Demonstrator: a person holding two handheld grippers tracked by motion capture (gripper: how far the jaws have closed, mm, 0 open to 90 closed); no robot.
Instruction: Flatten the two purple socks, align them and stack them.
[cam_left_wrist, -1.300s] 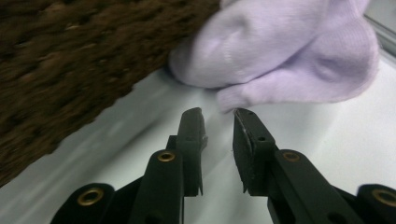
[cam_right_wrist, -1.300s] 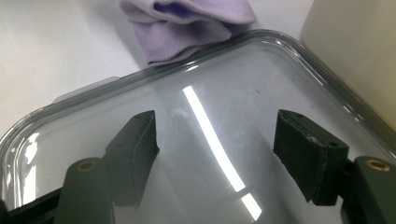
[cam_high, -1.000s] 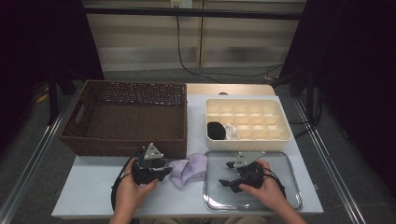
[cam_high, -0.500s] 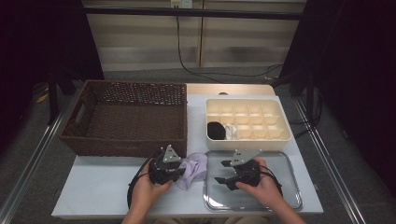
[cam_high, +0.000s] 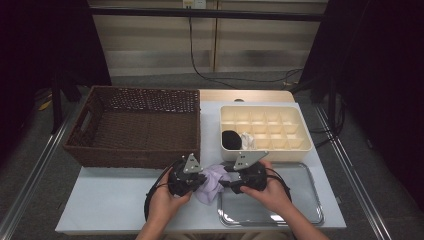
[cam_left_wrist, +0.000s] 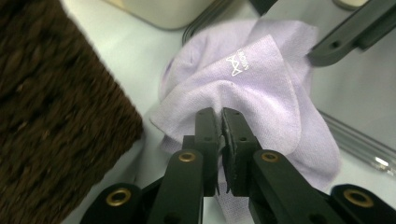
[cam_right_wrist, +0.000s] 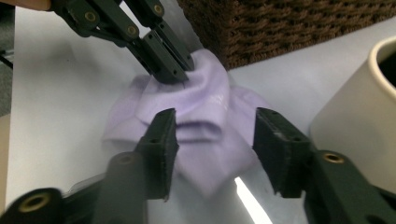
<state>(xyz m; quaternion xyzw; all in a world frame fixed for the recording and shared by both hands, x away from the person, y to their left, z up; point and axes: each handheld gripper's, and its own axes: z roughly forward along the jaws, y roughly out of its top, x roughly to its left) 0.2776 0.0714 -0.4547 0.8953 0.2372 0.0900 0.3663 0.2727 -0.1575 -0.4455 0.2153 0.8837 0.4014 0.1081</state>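
Observation:
A crumpled lilac cloth (cam_high: 213, 181) lies at the table's front, half over the left rim of a metal tray (cam_high: 300, 202). My left gripper (cam_high: 201, 181) comes at it from the left. In the left gripper view that gripper (cam_left_wrist: 220, 114) is shut on a raised fold of the cloth (cam_left_wrist: 266, 79). My right gripper (cam_high: 226, 182) comes from the right. In the right gripper view it (cam_right_wrist: 217, 122) stands open, one finger on each side of the cloth (cam_right_wrist: 205, 105), with the left gripper (cam_right_wrist: 175, 65) pinching the cloth's far side.
A brown wicker basket (cam_high: 135, 125) stands close behind the left gripper. A cream divided box (cam_high: 277, 131) sits at the back right, with a black bundle (cam_high: 231, 140) and a white one (cam_high: 247, 141) in two compartments. The table edge runs just under the hands.
My left gripper has moved right to the cloth and shut on a fold of it. My right gripper has slid left off the tray to straddle the cloth.

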